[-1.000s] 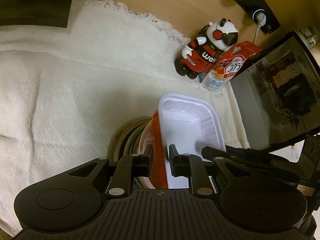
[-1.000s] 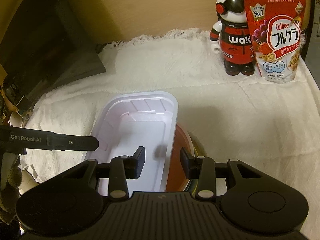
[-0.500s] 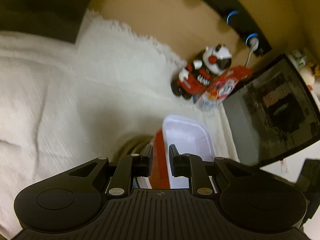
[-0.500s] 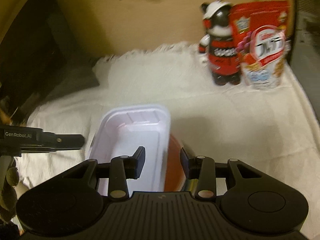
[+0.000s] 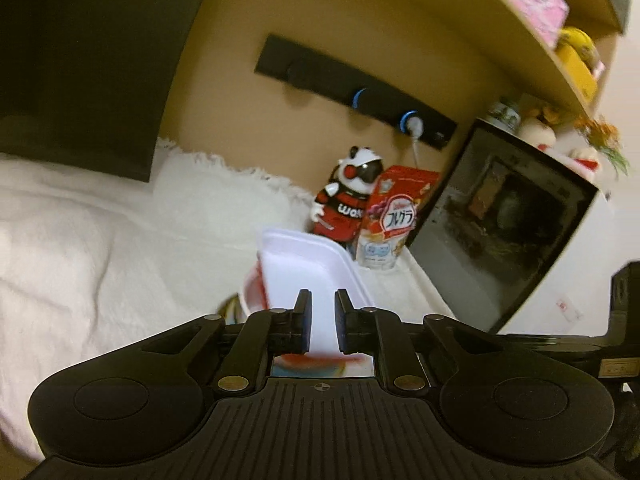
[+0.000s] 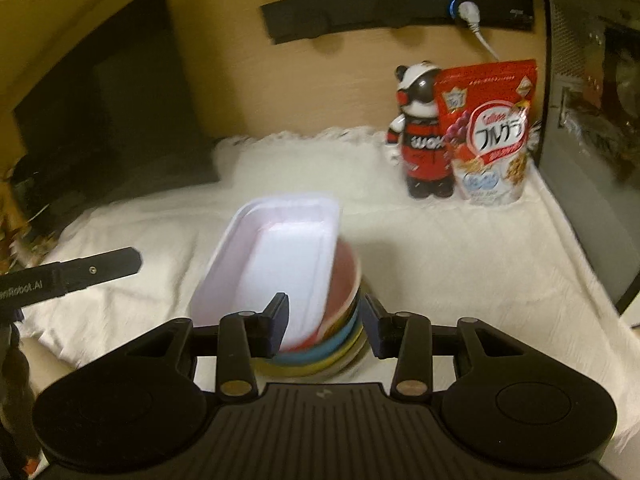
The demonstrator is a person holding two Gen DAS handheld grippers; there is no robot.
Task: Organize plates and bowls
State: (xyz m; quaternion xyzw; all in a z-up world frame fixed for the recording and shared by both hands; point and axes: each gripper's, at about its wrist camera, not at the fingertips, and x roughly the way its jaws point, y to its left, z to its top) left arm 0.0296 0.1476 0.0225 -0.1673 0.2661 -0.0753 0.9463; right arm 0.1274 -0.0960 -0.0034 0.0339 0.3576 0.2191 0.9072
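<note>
White cloth (image 6: pixel 460 248) covers surface; left gripper (image 5: pixel 321 322) jaws pinch white tray (image 6: pixel 276 256) atop stacked bowls (image 6: pixel 340 332); right gripper (image 6: pixel 326 326) jaws spread.

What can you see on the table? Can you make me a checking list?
Surface: wrinkled white cloth.
Job's things: white tray tilted on top of stacked coloured bowls.
Clutter: panda figure and cereal bag, side by side.
Claws: left claw has the tray between its fingers; right claw flanks the stack; grip unclear.
Cables: white lead plugged into wall strip.
Surroundings: dark-doored appliance.
</note>
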